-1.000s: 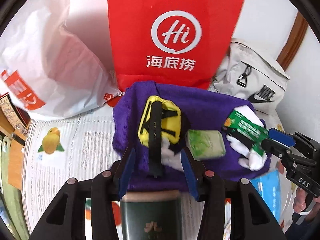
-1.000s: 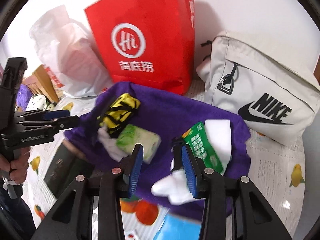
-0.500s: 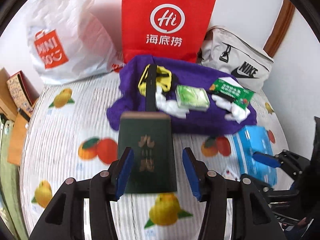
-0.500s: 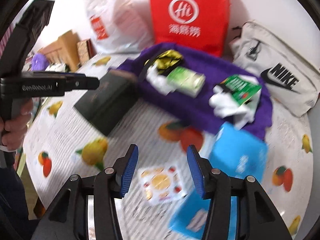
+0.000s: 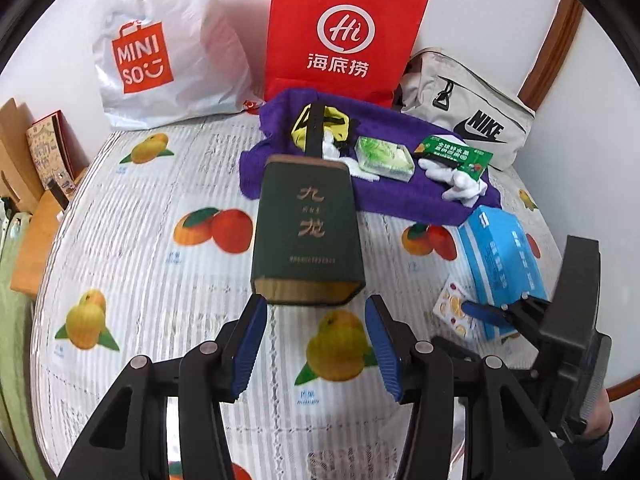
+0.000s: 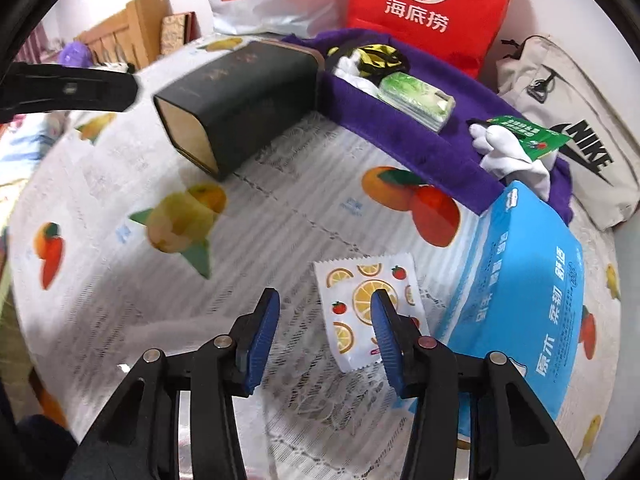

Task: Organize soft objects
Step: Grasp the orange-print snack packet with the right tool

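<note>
Our right gripper [image 6: 322,326] fingers, just narrowed, stand spread and empty; centre them over the fruit-print sachet [image 6: 370,312] at the right finger before pinching.

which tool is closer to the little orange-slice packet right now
Right. The right tool hangs just over the orange-slice packet, one finger already across its edge, jaws open and empty. The left tool sits off to the packet's side, lined up with the open end of the dark green box.
</note>
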A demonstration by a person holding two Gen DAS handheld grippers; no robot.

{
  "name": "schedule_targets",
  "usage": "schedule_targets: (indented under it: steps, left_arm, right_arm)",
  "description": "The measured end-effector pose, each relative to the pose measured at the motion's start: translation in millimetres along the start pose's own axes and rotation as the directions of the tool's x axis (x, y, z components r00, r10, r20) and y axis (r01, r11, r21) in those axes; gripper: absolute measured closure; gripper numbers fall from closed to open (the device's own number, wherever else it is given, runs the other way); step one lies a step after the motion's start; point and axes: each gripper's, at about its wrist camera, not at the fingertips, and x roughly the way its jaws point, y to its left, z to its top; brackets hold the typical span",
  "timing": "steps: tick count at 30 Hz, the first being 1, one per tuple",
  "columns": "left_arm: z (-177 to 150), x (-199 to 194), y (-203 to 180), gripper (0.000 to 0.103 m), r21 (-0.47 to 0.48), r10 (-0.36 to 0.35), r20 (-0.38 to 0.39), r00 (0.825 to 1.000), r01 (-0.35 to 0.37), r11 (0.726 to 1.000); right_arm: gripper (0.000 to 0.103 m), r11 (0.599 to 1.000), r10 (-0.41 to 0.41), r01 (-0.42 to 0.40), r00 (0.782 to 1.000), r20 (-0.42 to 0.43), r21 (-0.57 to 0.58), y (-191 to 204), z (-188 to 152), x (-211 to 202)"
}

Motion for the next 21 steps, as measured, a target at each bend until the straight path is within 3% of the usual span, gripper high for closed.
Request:
schedule_targets:
  steps: [3, 6, 9, 17, 21]
  left_arm:
    - [-6, -1, 4, 0.054, -0.011, -0.003, -0.003, 1.000, 0.003, 1.000]
    - [-9, -3, 4, 0.054, -0.013, -0.004, 0.001, 1.000, 0.005, 1.000]
    - [-11, -3, 4, 0.054, -0.012, -0.008, -0.003, 1.000, 0.008, 1.000]
    - [-23, 2, -3, 0.054, 0.001, -0.014, -0.028, 1.000, 0.014, 1.000]
    - [-34, 7, -10, 0.054, 0.011, -0.029, -0.050, 0.998, 0.030, 0.999]
  right_arm:
    - [0.065, 0.997, -0.070, 0.070, 0.997, 0.016, -0.027, 5, -1, 4]
    - [0.095, 0.996, -0.085, 0.085, 0.996, 0.014, -0.034, 3, -2, 6]
    - [0.098, 0.998, -0.067, 0.067, 0.997, 0.036, -0.005, 0, -3, -1]
    - [0.101, 0.990, 0.076, -0.090, 0.989, 0.128, 0.106, -17, -5, -41]
    - [0.102, 0.983, 0.091, -0.114, 0.984, 0.156, 0.142, -22, -11, -52]
